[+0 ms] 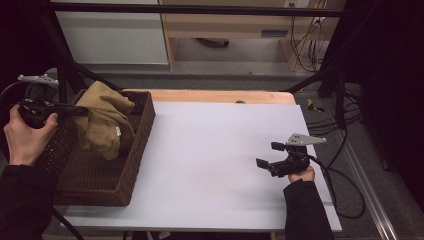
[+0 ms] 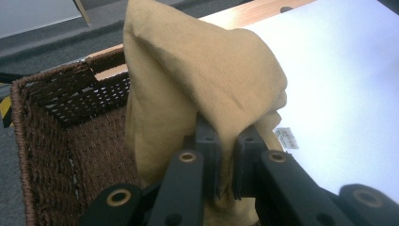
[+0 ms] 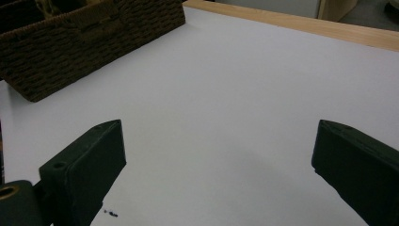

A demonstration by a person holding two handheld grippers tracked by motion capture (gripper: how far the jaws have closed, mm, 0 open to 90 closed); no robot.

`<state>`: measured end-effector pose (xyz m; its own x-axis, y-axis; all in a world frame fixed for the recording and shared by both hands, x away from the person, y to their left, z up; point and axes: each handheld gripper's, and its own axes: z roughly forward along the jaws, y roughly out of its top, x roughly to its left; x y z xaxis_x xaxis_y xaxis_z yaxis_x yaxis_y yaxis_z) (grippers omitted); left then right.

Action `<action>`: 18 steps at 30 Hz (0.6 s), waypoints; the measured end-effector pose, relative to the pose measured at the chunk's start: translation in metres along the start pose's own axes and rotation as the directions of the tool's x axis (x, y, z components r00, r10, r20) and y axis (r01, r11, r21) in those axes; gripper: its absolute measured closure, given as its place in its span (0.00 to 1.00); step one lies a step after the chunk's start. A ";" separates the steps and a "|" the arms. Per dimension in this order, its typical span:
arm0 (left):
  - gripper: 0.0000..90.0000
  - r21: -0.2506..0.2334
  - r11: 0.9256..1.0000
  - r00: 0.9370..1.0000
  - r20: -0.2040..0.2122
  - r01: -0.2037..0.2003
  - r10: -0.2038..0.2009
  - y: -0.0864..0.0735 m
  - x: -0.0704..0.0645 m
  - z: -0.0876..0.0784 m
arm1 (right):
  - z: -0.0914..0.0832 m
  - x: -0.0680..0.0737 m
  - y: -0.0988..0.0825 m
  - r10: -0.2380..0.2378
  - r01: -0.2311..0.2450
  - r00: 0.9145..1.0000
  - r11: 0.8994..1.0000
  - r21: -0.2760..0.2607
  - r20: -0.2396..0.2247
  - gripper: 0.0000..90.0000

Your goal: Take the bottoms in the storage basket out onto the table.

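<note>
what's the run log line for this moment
left gripper: shut on cloth, lifted over basket | right gripper: open, nothing held, low over white table | cloth tag: showing

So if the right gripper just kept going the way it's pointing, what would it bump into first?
Probably the wicker basket. The right gripper is open and points left across the bare white tabletop, with nothing between them. Its aim may run slightly past the basket's corner; depth is hard to judge.

Your high view looks forward and down on the bench (image 1: 220,150), your left tongs view sits close over the basket (image 2: 61,122), your right tongs view skims low, all sharing basket and bench.
</note>
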<state>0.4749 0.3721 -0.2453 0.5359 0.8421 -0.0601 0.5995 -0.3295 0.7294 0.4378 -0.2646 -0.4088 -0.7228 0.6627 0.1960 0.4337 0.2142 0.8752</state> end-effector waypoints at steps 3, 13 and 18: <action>0.92 0.003 1.000 1.000 0.004 -0.001 0.001 0.000 0.000 -0.003 | 0.000 0.000 0.000 0.000 0.000 1.000 1.000 0.000 0.000 0.04; 0.92 0.006 1.000 1.000 0.005 -0.019 0.019 0.002 -0.003 -0.010 | 0.001 0.000 0.000 0.001 -0.001 1.000 1.000 0.004 0.000 0.04; 0.92 0.006 1.000 1.000 0.005 -0.028 0.028 0.004 -0.005 -0.013 | 0.001 0.000 0.000 0.001 -0.001 1.000 1.000 0.004 0.001 0.04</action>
<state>0.4665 0.3721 -0.2333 0.5553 0.8305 -0.0432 0.5879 -0.3553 0.7268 0.4379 -0.2640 -0.4091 -0.7218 0.6634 0.1970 0.4371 0.2162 0.8731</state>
